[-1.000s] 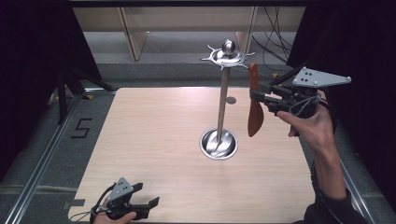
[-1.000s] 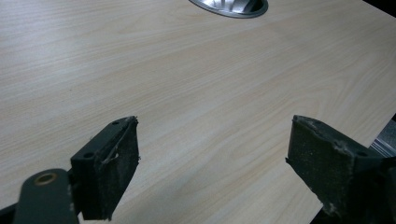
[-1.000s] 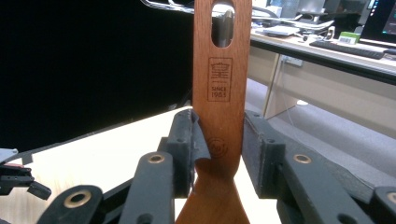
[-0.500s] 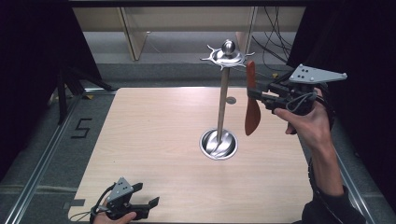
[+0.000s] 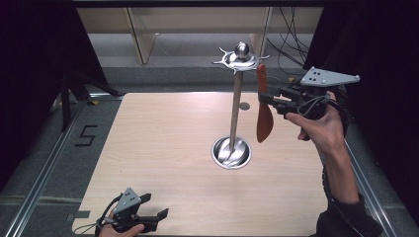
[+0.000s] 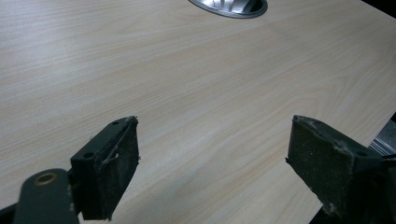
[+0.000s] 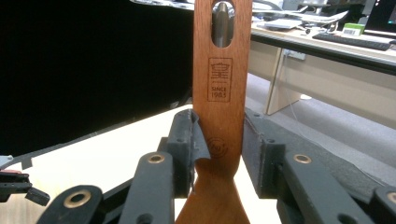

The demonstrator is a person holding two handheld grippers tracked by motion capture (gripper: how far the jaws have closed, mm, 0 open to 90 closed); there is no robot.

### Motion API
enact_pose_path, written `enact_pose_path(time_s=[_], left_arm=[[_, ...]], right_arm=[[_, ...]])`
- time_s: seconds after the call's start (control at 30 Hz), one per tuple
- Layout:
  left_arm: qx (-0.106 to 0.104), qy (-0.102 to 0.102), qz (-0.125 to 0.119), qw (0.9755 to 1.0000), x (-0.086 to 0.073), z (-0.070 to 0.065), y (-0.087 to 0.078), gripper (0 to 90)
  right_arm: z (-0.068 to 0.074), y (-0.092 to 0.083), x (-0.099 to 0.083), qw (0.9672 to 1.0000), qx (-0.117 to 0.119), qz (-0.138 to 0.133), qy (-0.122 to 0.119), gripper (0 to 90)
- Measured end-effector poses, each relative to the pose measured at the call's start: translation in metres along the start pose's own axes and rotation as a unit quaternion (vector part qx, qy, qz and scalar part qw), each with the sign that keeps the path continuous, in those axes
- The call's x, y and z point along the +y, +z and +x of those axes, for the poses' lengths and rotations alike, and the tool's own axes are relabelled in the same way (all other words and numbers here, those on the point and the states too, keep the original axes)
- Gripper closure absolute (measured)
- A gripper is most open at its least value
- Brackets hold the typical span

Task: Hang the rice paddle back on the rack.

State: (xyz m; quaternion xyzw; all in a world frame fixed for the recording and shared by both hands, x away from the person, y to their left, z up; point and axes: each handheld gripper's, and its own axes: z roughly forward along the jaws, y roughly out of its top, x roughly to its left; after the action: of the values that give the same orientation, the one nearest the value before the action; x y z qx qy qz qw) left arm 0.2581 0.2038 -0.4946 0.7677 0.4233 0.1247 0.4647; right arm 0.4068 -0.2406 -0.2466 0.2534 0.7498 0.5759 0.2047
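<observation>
Pale wooden table (image 5: 163, 143) fronts dark curtains (image 5: 34, 59).

A light wooden table (image 5: 163, 148) bears a steel utensil stand (image 5: 231, 152) near its middle.

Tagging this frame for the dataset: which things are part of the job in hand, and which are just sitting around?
In the job:
- wooden spatula, held upright
- right gripper, shut on its handle
- metal stand with hooks on top, round base on the table

Lying about:
- left gripper, open, at the table's near edge
- cables behind the table
- floor mark "5"
</observation>
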Motion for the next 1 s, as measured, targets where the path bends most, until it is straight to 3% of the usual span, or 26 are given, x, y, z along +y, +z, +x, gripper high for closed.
enact_pose_path(time_s=[0.13,0.23,0.27,0.37,0.53,0.57,0.77,0.87,1.0], left_arm=[[-0.004,0.000,-0.004,1.0000,0.000,0.000,0.001,16.0],[0.004,-0.001,0.002,1.0000,0.000,0.000,0.000,16.1],[-0.004,-0.001,-0.003,1.0000,0.000,0.001,0.001,16.1],[-0.001,0.001,0.001,1.0000,0.000,0.000,0.001,16.1],[-0.002,0.001,-0.001,1.0000,0.000,0.001,0.001,16.1],[-0.002,0.000,-0.001,1.0000,0.000,0.001,0.001,16.1],[0.001,0.002,0.000,1.0000,0.000,0.001,0.001,16.1],[0.003,0.001,-0.001,1.0000,-0.001,0.001,0.001,16.1],[0.003,0.004,0.001,1.0000,-0.001,0.001,0.001,16.1]], right_arm=[[0.000,0.003,-0.003,1.0000,0.001,-0.001,0.007,66.9],[0.000,0.004,-0.003,1.0000,-0.001,-0.006,-0.004,66.6],[0.001,0.004,-0.004,1.0000,-0.001,-0.003,-0.003,64.8],[0.001,0.003,-0.004,0.9999,-0.006,-0.004,-0.015,63.2],[0.003,0.003,-0.007,1.0000,-0.006,-0.006,-0.004,58.6],[0.001,0.003,-0.007,0.9999,-0.007,-0.008,-0.012,57.2],[0.004,-0.004,-0.022,0.9999,-0.008,-0.009,0.011,46.1],[0.006,-0.011,-0.032,0.9998,-0.010,-0.009,0.015,43.6],[0.007,-0.018,-0.043,0.9995,-0.030,-0.009,0.008,42.0]])
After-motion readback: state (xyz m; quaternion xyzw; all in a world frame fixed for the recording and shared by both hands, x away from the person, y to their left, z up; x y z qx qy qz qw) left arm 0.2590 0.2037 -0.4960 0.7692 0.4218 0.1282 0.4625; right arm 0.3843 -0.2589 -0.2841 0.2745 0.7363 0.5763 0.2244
